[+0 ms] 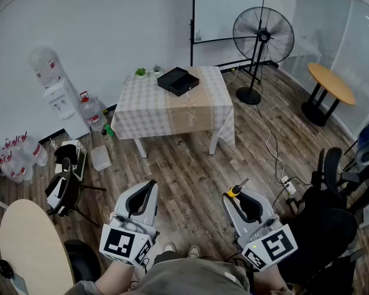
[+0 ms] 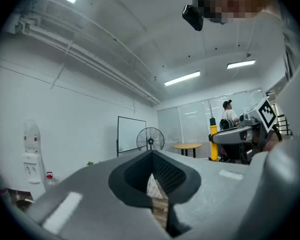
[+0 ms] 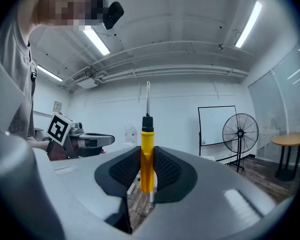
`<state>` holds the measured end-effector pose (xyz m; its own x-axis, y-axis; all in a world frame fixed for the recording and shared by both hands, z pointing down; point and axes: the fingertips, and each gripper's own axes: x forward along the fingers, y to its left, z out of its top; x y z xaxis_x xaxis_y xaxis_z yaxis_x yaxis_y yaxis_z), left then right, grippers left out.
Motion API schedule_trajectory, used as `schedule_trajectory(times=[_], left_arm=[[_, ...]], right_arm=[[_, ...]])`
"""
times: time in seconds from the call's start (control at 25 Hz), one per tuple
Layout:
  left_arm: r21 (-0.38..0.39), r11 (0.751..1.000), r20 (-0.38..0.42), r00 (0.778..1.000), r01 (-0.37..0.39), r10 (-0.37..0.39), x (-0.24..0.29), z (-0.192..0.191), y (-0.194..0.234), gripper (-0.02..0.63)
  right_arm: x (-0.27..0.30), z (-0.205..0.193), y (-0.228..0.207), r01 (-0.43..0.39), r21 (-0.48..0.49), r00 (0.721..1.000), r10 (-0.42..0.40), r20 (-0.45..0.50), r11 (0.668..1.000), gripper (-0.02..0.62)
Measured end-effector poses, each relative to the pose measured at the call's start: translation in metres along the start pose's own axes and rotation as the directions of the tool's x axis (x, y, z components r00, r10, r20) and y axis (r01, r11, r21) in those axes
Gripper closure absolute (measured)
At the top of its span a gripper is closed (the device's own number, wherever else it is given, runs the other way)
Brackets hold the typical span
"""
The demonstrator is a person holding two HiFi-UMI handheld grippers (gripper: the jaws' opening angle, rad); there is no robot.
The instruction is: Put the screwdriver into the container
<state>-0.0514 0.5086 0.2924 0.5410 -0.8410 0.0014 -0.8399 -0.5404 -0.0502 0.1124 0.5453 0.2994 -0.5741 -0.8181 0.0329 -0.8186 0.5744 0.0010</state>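
- While the person stands well back from the table (image 1: pixel 149 117), the right hand-held gripper (image 1: pixel 240 196) pinches a screwdriver (image 3: pixel 147 156) by its yellow handle. The metal shaft sticks out past the jaws, pointing away from the person.
- The left hand-held gripper (image 1: pixel 149 187) holds nothing. Its jaws seem pressed together, with only a thin slit between the pads.
- A black box (image 1: pixel 179 81), the likely container, sits at the far side of the table, just beside two small plants (image 1: pixel 147 71). From this far off I cannot tell whether its top is open.
- The task is at the carrying stage: the tool is held, and the whole walk to the table and the drop are still to do.
- The jaws hold the handle at one narrow band only, so a jolt on the way could swing or slide the tool out of the grip.
- A cable (image 1: pixel 271 141) runs across the floor to the right of the path and could catch a foot.
- At the box, the long shaft may strike the rim or knock the plants if it comes in too low. Letting go too early would leave the tool on the cloth.
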Motion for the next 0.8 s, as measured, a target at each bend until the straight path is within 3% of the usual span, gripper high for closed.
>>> schedule_trajectory(times=[0.36, 0.8], left_arm=[[0.010, 1.000, 0.001, 1.000, 0.003, -0.003, 0.007, 0.003, -0.003, 0.606], [0.011, 1.000, -0.015, 1.000, 0.016, -0.016, 0.021, -0.006, -0.012, 0.606]], right_arm=[[-0.002, 0.004, -0.005, -0.023, 0.046, 0.998, 0.021, 0.056, 0.999, 0.491], [0.000, -0.012, -0.024, -0.003, 0.057, 1.000, 0.002, 0.018, 0.998, 0.489]])
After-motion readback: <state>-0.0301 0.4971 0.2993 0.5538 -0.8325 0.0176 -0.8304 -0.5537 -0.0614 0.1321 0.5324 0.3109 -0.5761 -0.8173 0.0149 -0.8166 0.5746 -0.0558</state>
